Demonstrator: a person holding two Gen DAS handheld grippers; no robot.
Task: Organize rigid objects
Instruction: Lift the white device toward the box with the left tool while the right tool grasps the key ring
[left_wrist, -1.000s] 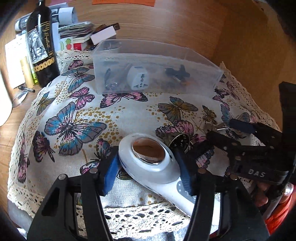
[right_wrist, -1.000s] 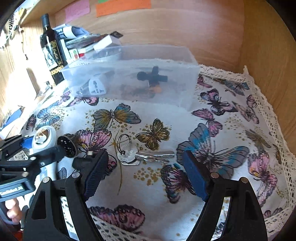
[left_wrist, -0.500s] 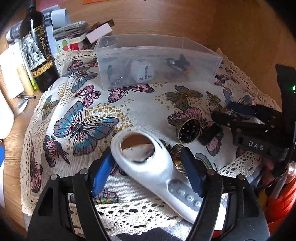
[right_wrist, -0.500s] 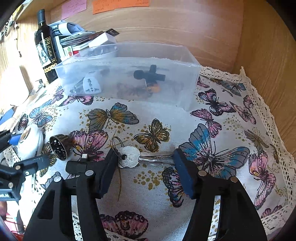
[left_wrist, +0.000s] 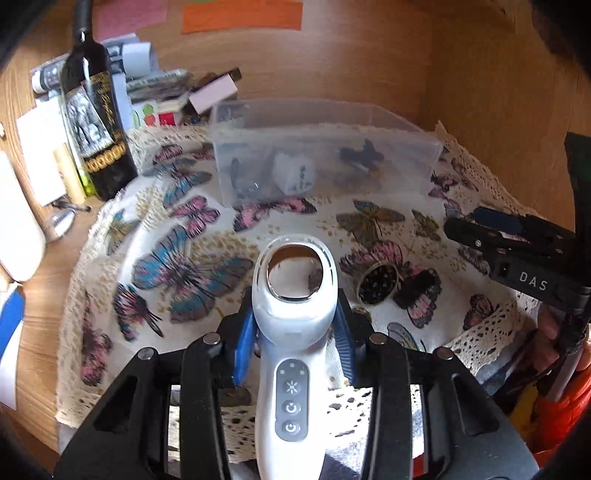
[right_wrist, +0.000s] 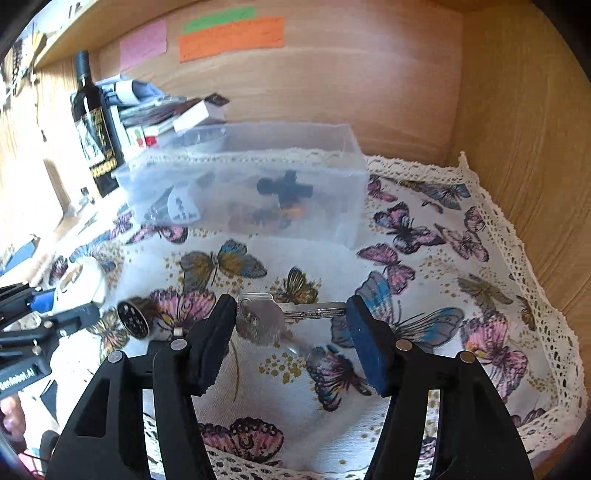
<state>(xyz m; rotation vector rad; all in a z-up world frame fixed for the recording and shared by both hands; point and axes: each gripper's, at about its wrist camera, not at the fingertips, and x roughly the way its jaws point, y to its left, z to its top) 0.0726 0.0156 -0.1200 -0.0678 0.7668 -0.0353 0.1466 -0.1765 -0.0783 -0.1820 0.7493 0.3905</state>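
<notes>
Item one: my left gripper (left_wrist: 293, 341), jaws just closed, clamps the white handheld device (left_wrist: 293, 354) above the butterfly cloth (left_wrist: 192, 229). Item two: my right gripper (right_wrist: 291, 328) pinches the key bunch (right_wrist: 269, 321) endwise, lifted. Clear bin (right_wrist: 258, 177) behind.

Butterfly cloth (right_wrist: 424, 258) lies open on the right, up to the wooden side wall (right_wrist: 524, 147). Far centre blocked by clear plastic box (right_wrist: 332, 177). Wine bottle (left_wrist: 96, 122) and stacked papers (left_wrist: 155, 88) crowd far left.
</notes>
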